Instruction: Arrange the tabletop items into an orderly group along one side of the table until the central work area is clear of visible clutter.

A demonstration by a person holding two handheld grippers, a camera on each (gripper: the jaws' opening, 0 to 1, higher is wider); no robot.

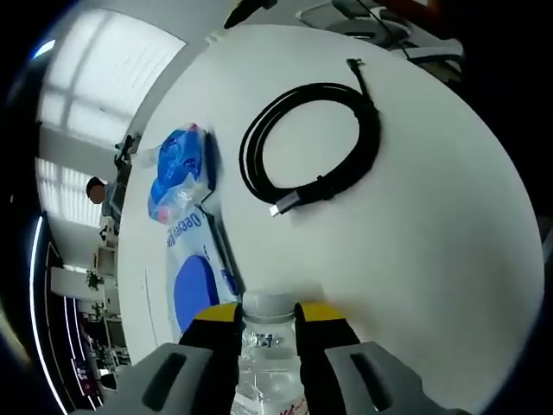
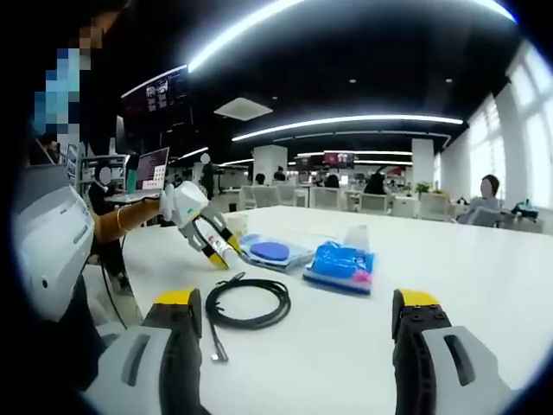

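In the left gripper view our left claw (image 1: 270,367) sits at 6 o'clock with its yellow-tipped jaws closed against the sides of a clear water bottle (image 1: 268,346), white cap pointing toward the middle of the view, so we judge one item is in hand and being carried; the right gripper view shows that same claw held above the counter at about 10 o'clock, with the bottle tilted. Our right claw (image 2: 294,328) stands wide apart at the bottom of its view and has nothing between its jaws. Moving outward in the left gripper view, a flat packet with a blue circle (image 1: 197,277) lies at 8 o'clock just beyond the bottle, a blue crinkled pack (image 1: 179,173) lies touching or just beside it at 10 o'clock, and a coiled black cable (image 1: 309,143) lies apart from them at 12 to 1 o'clock on the white counter (image 1: 432,259). We judge the task only partly along: the two packets already sit together toward one edge, while the cable is on open counter and the bottle has yet to be set down. Nothing seems to block the way to the packets. Beyond the counter are office desks, monitors and seated people.
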